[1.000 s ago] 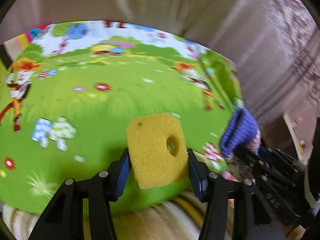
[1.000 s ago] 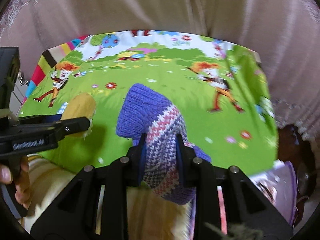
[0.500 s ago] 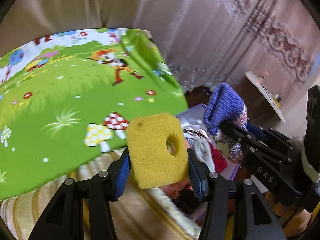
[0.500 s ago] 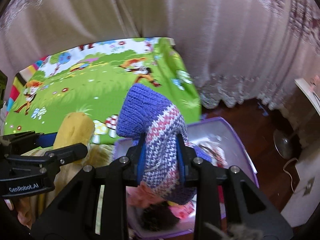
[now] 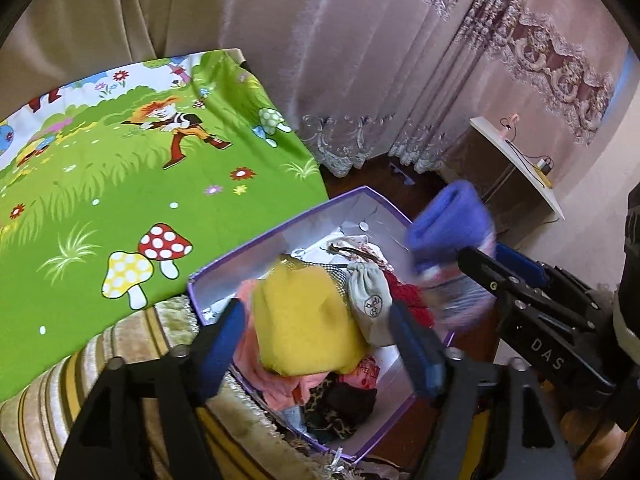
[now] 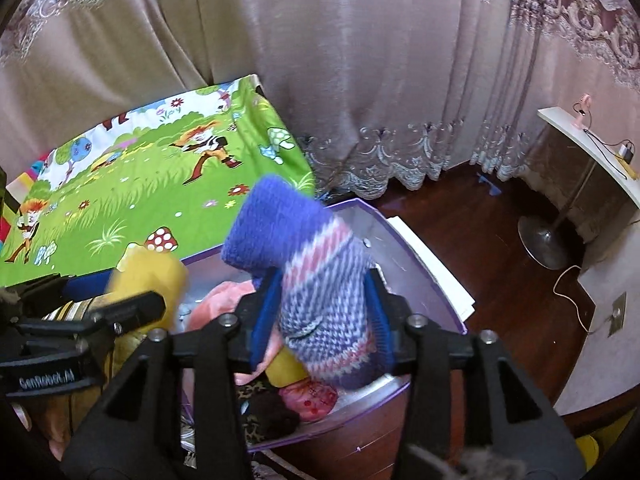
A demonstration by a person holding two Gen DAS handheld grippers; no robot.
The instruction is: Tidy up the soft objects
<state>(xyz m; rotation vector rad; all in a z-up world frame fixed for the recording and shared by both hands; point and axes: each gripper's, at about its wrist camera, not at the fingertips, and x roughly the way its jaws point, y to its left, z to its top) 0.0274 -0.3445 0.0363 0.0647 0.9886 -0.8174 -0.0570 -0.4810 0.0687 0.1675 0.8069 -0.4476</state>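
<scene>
Now at the drop step, both items over the purple box [image 5: 224, 258] beside the green play mat [image 5: 120, 184]. Left gripper [image 5: 316, 344]: jaws opening, pads clear of the yellow sponge [image 5: 304, 324], which sits blurred between them, released above the clothes pile in the box. Right gripper [image 6: 320, 320]: jaws opening too, knitted blue striped sock [image 6: 312, 272] between the pads; left pad looks apart from it, right side hard to tell. Sock hangs over the box's middle. Next move, my guess: let both fall in fully, then pull both grippers back toward the mat for more soft things.
</scene>
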